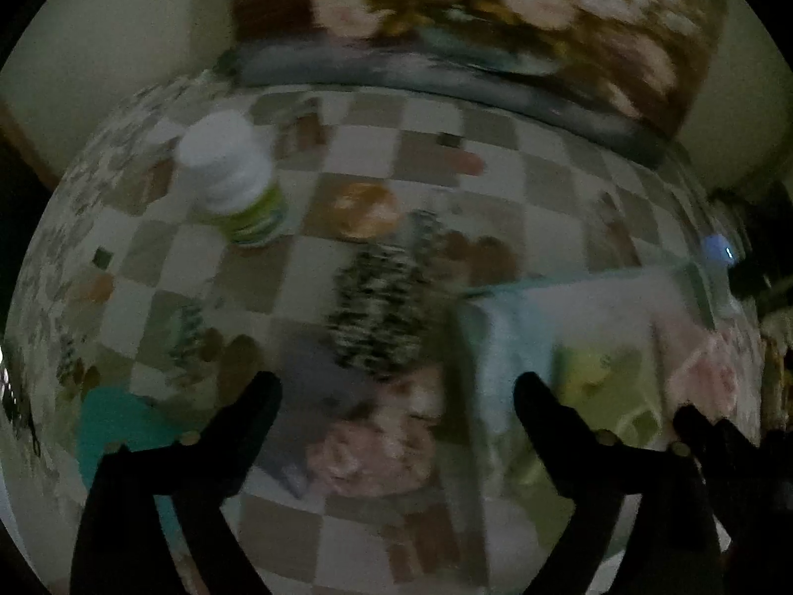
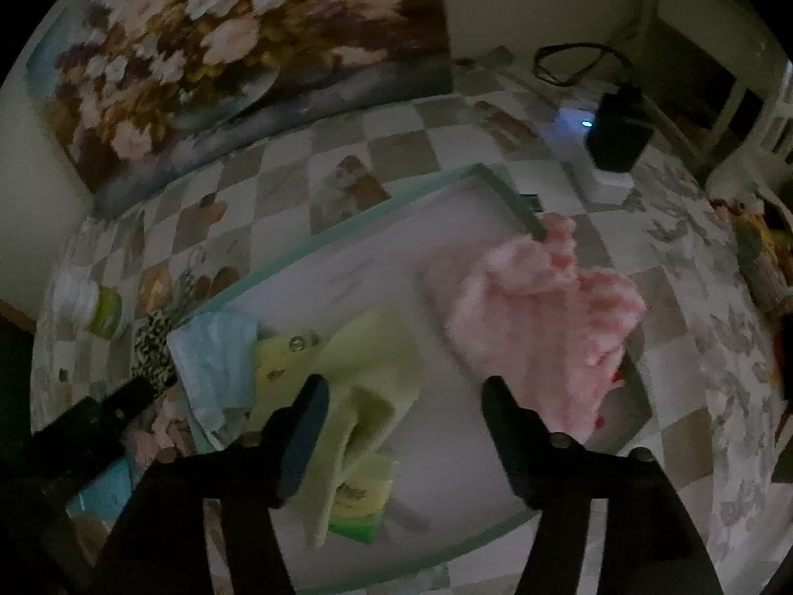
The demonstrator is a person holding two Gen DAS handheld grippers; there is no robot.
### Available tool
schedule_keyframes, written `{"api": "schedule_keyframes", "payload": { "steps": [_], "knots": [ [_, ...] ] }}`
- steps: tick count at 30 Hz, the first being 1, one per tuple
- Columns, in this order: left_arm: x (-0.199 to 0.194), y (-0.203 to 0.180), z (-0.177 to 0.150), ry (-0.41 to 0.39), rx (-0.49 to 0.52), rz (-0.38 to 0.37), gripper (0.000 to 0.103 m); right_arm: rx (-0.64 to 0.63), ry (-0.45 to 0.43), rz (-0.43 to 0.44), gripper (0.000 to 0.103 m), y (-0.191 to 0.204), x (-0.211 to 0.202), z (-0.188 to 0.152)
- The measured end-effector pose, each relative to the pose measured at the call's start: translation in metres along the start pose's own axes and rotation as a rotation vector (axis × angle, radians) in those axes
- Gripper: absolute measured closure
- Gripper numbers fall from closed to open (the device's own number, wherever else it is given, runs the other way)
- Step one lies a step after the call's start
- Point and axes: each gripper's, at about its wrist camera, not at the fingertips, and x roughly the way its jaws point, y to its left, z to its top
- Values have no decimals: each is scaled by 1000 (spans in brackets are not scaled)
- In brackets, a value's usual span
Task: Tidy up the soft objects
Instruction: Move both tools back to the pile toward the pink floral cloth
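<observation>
In the right wrist view a white tray with a pale green rim (image 2: pixel 376 198) lies on the checkered tablecloth. In it are a fluffy pink cloth (image 2: pixel 540 307), a light green cloth (image 2: pixel 376 377) and a light blue cloth (image 2: pixel 213 362). My right gripper (image 2: pixel 404 396) is open and empty just above the tray, between the green and pink cloths. In the left wrist view my left gripper (image 1: pixel 396 391) is open and empty above a black-and-white patterned soft item (image 1: pixel 381 307) and a pinkish floral cloth (image 1: pixel 381 441). The tray (image 1: pixel 594 282) lies to its right.
A white bottle with a green label (image 1: pixel 233 183) stands on the table at the back left. A teal cloth (image 1: pixel 119 426) lies at the left. A floral painting (image 2: pixel 223 54) leans against the wall. A black device with a light (image 2: pixel 614 134) and cables sit at the back right.
</observation>
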Motion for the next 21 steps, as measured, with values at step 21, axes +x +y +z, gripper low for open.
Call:
{"api": "schedule_keyframes", "payload": {
  "steps": [21],
  "knots": [
    [2, 81, 14, 49, -116, 18, 1, -187, -21, 212, 0, 89, 5, -8]
  ]
}}
